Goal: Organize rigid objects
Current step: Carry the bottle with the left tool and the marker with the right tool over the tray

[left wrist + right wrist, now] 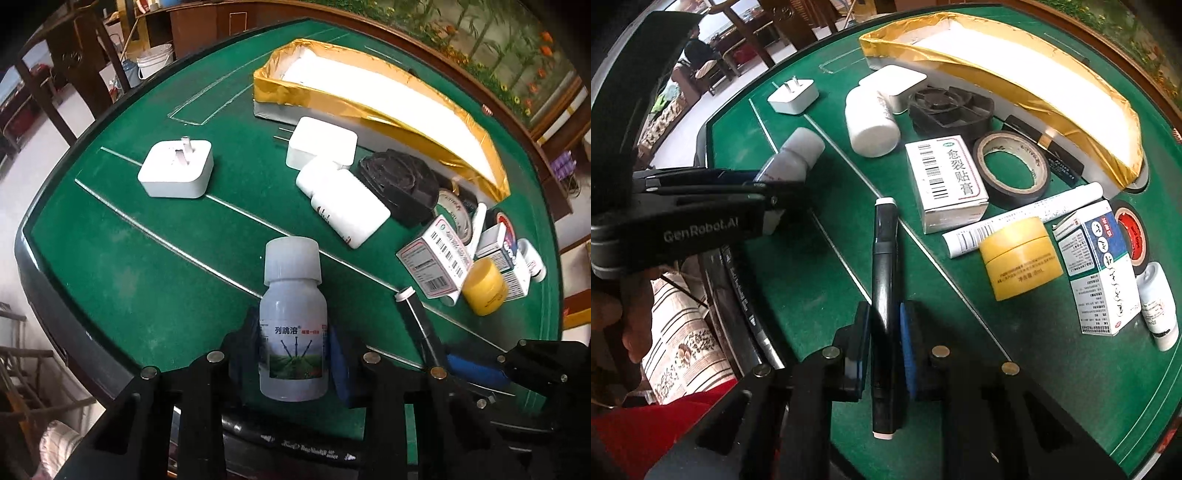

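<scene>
My left gripper (293, 354) is shut on a small translucent bottle (293, 328) with a white cap and a green label, held upright above the green table (155, 266). It also shows in the right wrist view (792, 158), held by the left gripper (768, 188). My right gripper (884, 339) is shut on a black marker pen (884, 280) with white ends, pointing forward; the pen also shows in the left wrist view (419, 317). A gold-lined box (388, 96) with a white inside stands at the far side; it also shows in the right wrist view (1015, 66).
On the table lie a white plug adapter (177, 168), a white charger block (321, 146), a white pill bottle (347, 206), a black fan (400, 182), tape rolls (1012, 168), cartons (945, 181), a yellow jar (1019, 256) and a white tube (1023, 218).
</scene>
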`<state>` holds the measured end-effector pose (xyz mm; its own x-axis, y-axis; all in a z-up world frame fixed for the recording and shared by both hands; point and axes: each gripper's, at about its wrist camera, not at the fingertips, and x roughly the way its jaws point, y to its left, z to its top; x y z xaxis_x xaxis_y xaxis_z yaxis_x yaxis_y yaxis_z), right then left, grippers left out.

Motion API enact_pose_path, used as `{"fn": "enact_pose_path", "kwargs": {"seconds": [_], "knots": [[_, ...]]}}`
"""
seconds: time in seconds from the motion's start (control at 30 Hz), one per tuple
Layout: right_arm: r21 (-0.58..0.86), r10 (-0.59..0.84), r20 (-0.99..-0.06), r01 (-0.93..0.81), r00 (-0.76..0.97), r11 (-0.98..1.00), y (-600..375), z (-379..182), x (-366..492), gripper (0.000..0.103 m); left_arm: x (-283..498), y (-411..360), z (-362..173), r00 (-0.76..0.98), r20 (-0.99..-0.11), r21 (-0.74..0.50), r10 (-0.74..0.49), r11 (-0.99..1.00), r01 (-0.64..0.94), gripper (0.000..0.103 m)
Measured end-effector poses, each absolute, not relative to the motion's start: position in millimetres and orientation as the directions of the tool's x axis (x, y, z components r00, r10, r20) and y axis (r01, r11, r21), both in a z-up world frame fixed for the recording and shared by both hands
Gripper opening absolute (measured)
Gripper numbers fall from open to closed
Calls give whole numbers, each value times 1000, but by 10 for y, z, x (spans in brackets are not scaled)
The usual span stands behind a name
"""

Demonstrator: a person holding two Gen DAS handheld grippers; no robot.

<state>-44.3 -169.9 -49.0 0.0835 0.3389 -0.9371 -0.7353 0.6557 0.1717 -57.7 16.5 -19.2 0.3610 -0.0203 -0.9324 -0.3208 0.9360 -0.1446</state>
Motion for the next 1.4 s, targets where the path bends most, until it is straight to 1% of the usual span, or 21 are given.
{"fn": "enact_pose_path", "kwargs": {"seconds": [0.07, 0.17, 0.3, 0.47, 0.63, 0.97, 1.4], "knots": [[199, 362, -930, -731, 70, 653, -1708, -449, -442, 15, -558, 119, -187, 369, -929, -156, -24, 931, -330, 36], [232, 396, -916, -725, 60, 648, -1738, -345, -428, 15, -745, 165, -130, 383, -924, -168, -27, 925, -340, 36], [264, 437, -897, -717, 63, 645, -1746, -183, -399, 15, -714, 233, -62, 395, -918, -176, -27, 922, -345, 36], [283, 489, -867, -713, 96, 642, -1747, 73, -331, 15, -688, 264, 30, 410, -912, -175, -25, 927, -332, 36], [300, 520, -844, -687, 133, 661, -1784, 202, -259, 15, -546, 248, 110, 420, -907, -174, -33, 937, -302, 36], [331, 530, -823, -585, 204, 740, -2012, 260, -83, 15, -254, 174, 303, 444, -893, -176, -73, 965, -196, 36], [360, 499, -786, -386, 364, 849, -2391, 502, 300, 15, 324, 32, 520, 456, -872, -213, -179, 977, -25, 36]]}}
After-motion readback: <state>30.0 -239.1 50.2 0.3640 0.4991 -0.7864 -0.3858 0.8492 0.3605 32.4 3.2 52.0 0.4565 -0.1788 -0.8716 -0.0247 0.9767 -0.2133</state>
